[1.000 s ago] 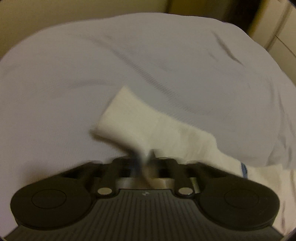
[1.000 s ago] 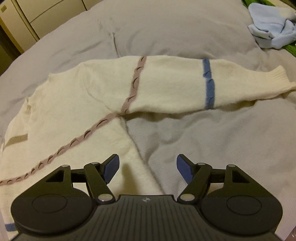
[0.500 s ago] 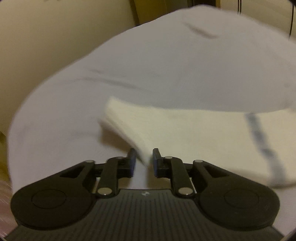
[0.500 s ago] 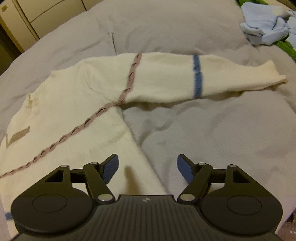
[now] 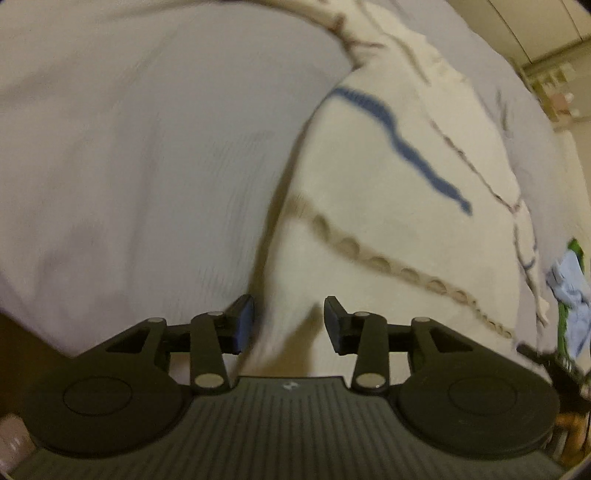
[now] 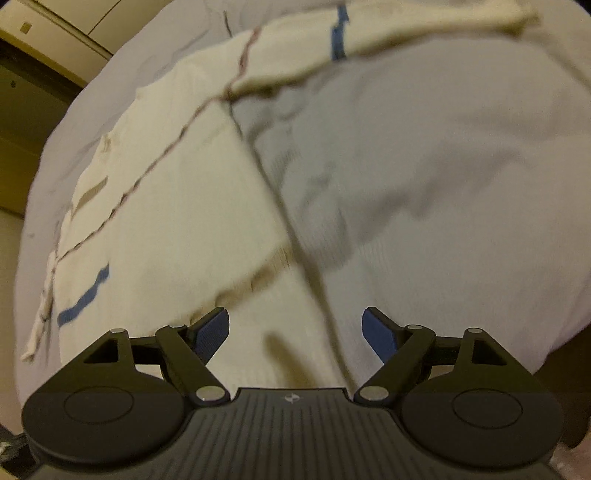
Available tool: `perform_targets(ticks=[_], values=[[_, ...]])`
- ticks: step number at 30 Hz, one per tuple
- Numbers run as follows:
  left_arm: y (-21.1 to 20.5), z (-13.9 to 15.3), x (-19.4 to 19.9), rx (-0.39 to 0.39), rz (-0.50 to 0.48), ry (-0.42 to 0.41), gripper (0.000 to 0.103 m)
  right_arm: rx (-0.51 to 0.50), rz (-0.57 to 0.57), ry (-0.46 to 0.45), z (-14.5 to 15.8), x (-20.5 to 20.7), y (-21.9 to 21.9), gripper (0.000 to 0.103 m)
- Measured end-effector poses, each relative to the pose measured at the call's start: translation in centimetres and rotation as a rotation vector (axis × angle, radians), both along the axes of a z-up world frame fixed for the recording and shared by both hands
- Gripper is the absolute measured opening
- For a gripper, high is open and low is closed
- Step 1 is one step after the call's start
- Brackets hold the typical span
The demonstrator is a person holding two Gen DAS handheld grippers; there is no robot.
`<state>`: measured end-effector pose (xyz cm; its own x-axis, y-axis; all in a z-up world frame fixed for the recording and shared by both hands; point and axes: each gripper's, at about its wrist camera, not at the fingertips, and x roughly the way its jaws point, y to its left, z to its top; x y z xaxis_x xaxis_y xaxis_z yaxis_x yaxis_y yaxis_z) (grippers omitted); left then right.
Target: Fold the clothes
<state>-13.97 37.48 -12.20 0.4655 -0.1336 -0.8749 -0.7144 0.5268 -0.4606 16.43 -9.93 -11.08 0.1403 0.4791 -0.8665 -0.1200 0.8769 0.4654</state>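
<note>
One cream sweater (image 5: 399, 206), with blue stripe (image 5: 402, 144) and tan cable lines, spread flat on a grey duvet (image 5: 129, 155). Lower hem corners lying between the tips of both tongs. Left gripper (image 5: 289, 322) released, jaws apart astride a raised fold of the hem. Right gripper (image 6: 295, 334) released, jaws wide over the opposite side edge of the sweater (image 6: 177, 206). One sleeve (image 6: 388, 33) stretched sideways across the duvet (image 6: 424, 177). Pale blue garment (image 5: 570, 291) at far right edge, blurred.

A bed with a pale grey cover (image 6: 424, 155) carries a cream sweater (image 6: 177, 221) spread flat, sleeves out
</note>
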Motion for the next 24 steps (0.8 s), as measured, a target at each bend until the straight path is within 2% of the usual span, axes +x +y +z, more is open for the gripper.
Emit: perform_targets(ticks=[1,2,3,4,8,9,11,13,15,16,17,18,21,23,24], values=[[-0.5,0.0,0.0,0.007,0.008,-0.001,0.029,0.026,0.009,0.021,-0.8,-0.3,-0.1,0.078],[-0.9,-0.1,0.2,0.018,0.013,0.003,0.021,0.041,0.024,0.036,-1.3,-0.6,0.0,0.055],[-1.4,0.4,0.0,0.033,0.01,-0.004,0.008,0.047,0.037,0.036,-1.1,-0.8,-0.1,0.033],[-2.0,1.1,-0.2,0.049,0.003,-0.014,0.008,0.053,0.051,0.036,-1.0,-1.0,-0.2,0.01],[-3.8,5.4,-1.0,0.172,-0.07,-0.115,0.007,0.092,0.077,-0.008,0.9,-1.8,-2.2,0.007],[-4.7,6.0,-1.1,0.207,-0.099,-0.115,0.007,0.1,0.073,-0.016,1.2,-2.1,-3.0,0.006],[-5.9,5.3,-0.8,0.253,-0.139,-0.056,0.008,0.069,0.083,-0.024,0.8,-2.1,-3.6,0.006],[-6.9,2.7,0.2,0.276,-0.167,0.074,0.01,-0.001,0.126,-0.022,-0.7,-2.0,-2.9,0.007],[-7.6,1.1,1.1,0.331,-0.194,0.208,0.011,-0.075,0.166,-0.042,-0.8,-2.3,-1.7,0.009],[-7.8,1.5,1.1,0.344,-0.183,0.21,0.012,-0.117,0.186,-0.072,-0.3,-2.6,-1.0,0.016],[-7.9,2.6,0.8,0.365,-0.156,0.198,0.012,-0.169,0.211,-0.13,0.8,-3.1,-0.4,0.035],[-8.0,3.8,0.5,0.391,-0.126,0.185,0.012,-0.223,0.236,-0.2,1.9,-3.7,0.2,0.039],[-9.4,4.6,1.0,0.399,-0.128,0.21,0.012,-0.322,0.344,-0.435,4.6,-6.0,2.1,0.04],[-10.4,4.9,1.3,0.399,-0.135,0.232,0.017,-0.284,0.417,-0.469,4.7,-7.0,3.2,0.039],[-11.0,5.1,1.5,0.4,-0.139,0.242,0.019,-0.269,0.451,-0.456,4.1,-7.2,3.9,0.039]])
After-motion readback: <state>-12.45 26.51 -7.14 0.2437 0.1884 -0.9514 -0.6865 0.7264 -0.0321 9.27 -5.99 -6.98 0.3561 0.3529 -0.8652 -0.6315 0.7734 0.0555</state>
